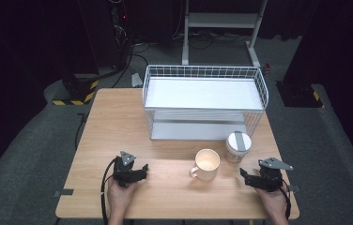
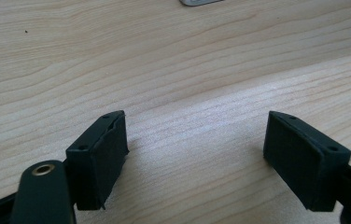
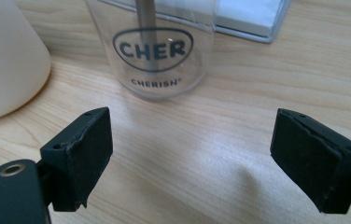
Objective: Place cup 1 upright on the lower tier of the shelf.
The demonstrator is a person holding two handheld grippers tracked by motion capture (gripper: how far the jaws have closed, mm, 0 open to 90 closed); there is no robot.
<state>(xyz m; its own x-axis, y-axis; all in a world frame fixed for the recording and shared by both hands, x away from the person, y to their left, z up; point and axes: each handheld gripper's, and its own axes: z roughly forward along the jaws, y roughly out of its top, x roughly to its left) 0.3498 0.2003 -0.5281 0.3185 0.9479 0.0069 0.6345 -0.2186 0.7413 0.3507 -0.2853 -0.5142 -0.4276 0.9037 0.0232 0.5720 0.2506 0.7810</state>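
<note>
- The light wooden table (image 1: 118,122) has a rectangular top and carries everything; its grain shows close under both grippers.
- The white wire basket rack with two shelves (image 1: 205,101) stands at the far middle of the table, with its open front towards the person.
- The cream ceramic mug (image 1: 206,164) stands upright in front of the rack, with its handle turned to the left in the high view. It is just beside the jar but I cannot tell if they touch.
- The clear glass jar with a white lid and a grey clasp (image 1: 238,146) stands upright to the right of the mug, near the front corner of the rack. In the right gripper view its printed side (image 3: 157,51) faces the jaws.
- The left gripper (image 1: 139,169) rests low over the table, well apart from the mug. Its jaws stand wide, with bare wood between them.
- The right gripper (image 1: 245,174) is near the jar and points to it. Its jaws are spread wide and grasp nothing; the jar is ahead of them, not between them.
</note>
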